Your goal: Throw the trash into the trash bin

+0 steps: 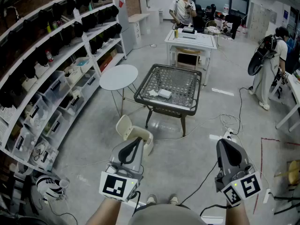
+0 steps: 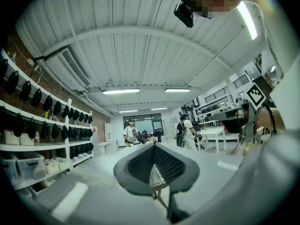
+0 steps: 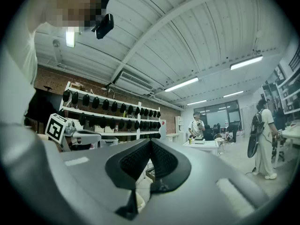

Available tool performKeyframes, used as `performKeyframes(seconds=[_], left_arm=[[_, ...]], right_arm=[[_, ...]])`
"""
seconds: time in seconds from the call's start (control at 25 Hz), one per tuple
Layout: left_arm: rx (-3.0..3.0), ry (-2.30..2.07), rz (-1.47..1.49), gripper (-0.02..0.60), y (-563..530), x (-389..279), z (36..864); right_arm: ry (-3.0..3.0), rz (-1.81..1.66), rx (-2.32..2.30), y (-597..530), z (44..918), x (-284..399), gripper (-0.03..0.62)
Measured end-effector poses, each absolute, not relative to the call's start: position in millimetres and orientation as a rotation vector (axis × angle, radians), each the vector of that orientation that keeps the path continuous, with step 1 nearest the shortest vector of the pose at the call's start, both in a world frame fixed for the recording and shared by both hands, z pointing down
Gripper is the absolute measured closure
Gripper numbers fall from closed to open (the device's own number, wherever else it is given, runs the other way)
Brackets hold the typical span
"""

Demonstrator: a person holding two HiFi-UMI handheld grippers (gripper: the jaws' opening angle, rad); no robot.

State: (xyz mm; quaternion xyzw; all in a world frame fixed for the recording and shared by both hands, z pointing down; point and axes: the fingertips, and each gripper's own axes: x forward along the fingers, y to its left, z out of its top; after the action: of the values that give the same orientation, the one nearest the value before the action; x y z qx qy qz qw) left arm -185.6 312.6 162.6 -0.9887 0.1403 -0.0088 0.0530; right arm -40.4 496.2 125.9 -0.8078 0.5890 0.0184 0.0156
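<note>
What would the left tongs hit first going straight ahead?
Probably the table: in the left gripper view it sits right behind the shut left tongs. The bin is nearer but low on the floor, likely under that line. Depth is unclear.

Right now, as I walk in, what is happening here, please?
A person stands holding a tool in each hand, the left tool and the right tool, both level, shut and empty. Ahead, white scraps of trash lie on the dark square table. A small cream bin stands on the floor between the person and that table. Nothing is picked up yet.
</note>
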Motion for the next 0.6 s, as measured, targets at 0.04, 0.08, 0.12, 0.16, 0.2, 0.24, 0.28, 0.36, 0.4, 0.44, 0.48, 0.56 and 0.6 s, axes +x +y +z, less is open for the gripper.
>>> performKeyframes(seconds=[0.04, 0.08, 0.12, 0.16, 0.2, 0.24, 0.28, 0.36, 0.4, 0.44, 0.48, 0.56, 0.6], left_arm=[[-3.007, 0.431, -0.027, 0.578, 314, -185, 163], [-3.009, 0.435, -0.027, 0.579, 315, -184, 163], [-3.008, 0.439, -0.028, 0.579, 316, -183, 163], [-3.005, 0.44, -0.029, 0.578, 317, -182, 163], [-3.001, 0.44, -0.03, 0.578, 318, -181, 162], [-2.997, 0.44, -0.03, 0.578, 318, -180, 162], [-2.995, 0.441, -0.029, 0.578, 319, -180, 161], [-2.997, 0.448, -0.028, 0.579, 321, -178, 161], [-2.999, 0.454, -0.031, 0.58, 323, -176, 162], [-2.999, 0.458, -0.036, 0.578, 326, -174, 163], [-2.996, 0.461, -0.042, 0.58, 328, -172, 163], [-2.989, 0.464, -0.051, 0.578, 334, -168, 164], [-2.987, 0.467, -0.054, 0.579, 336, -166, 164]], right_arm=[[1.829, 0.055, -2.521, 497, 126, -38, 0.591], [1.826, 0.052, -2.526, 498, 127, -36, 0.591], [1.823, 0.049, -2.525, 499, 127, -34, 0.591], [1.82, 0.046, -2.519, 500, 127, -33, 0.591], [1.818, 0.044, -2.51, 501, 127, -31, 0.591], [1.818, 0.042, -2.504, 502, 127, -30, 0.591], [1.82, 0.041, -2.504, 503, 126, -30, 0.591], [1.834, 0.039, -2.511, 505, 127, -27, 0.591], [1.843, 0.038, -2.515, 506, 128, -26, 0.591], [1.849, 0.039, -2.515, 508, 129, -24, 0.591], [1.852, 0.04, -2.511, 510, 130, -22, 0.591], [1.85, 0.043, -2.5, 516, 131, -17, 0.591], [1.844, 0.048, -2.496, 519, 131, -15, 0.591]])
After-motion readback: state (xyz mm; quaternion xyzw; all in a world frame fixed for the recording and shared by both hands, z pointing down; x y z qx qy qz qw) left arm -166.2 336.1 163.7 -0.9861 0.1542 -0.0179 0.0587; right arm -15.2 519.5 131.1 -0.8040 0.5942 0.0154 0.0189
